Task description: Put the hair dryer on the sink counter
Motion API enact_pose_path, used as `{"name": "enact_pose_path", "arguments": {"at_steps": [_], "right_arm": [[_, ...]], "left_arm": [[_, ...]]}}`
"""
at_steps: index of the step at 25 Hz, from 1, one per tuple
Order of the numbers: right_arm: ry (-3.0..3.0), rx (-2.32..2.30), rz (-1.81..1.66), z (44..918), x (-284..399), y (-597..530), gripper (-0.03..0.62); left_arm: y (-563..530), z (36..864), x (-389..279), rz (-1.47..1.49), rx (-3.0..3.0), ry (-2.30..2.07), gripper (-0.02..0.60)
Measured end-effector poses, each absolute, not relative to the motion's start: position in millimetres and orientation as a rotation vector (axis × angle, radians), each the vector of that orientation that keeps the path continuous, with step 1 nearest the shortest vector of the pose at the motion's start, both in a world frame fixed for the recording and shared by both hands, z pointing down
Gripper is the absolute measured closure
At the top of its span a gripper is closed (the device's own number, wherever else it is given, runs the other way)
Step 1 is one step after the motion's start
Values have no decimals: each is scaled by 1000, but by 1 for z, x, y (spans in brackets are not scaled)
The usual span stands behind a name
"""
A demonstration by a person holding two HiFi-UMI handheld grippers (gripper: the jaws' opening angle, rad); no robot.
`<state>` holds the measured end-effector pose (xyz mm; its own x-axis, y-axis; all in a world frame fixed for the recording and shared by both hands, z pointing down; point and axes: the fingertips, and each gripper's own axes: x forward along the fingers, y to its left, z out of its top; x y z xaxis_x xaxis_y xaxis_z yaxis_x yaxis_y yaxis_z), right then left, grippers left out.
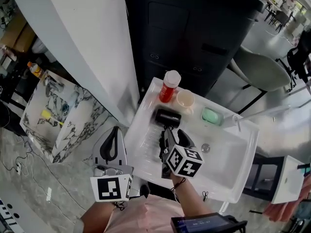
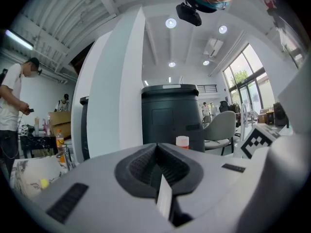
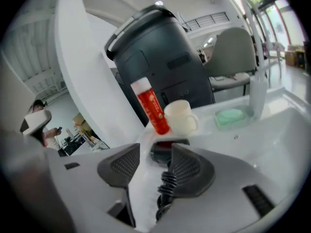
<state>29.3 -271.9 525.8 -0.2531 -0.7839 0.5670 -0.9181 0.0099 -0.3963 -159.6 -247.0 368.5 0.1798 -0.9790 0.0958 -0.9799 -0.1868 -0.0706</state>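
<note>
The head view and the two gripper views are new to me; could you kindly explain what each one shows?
There is no robot here. A person holds a two-jaw gripper in each hand. The head view comes from a camera on the person's head, looking steeply down. Each gripper view comes from a camera riding on that gripper, looking along its jaws. The cube with square markers is part of the right gripper.

On the white sink counter lie a black hair dryer, a red bottle, a cream cup and green soap, next to the basin.

The right gripper is open, and the hair dryer's coiled cord lies between its jaws. The left gripper is shut and empty, off the counter's left edge.
</note>
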Motion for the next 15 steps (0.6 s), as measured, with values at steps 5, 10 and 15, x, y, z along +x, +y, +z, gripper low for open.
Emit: {"name": "enact_pose_path", "arguments": {"at_steps": [5, 10, 15], "right_arm": [[-2330, 1817, 623, 429, 12, -253, 432], [-2441, 1834, 267, 358, 1, -217, 502], [-2485, 1868, 59, 314, 0, -184, 571]], "left_arm": [[-228, 334, -157, 83, 2456, -2022, 572], [-204, 306, -158, -20, 2468, -2023, 572], [-179, 280, -153, -99, 2500, -2016, 572]]}}
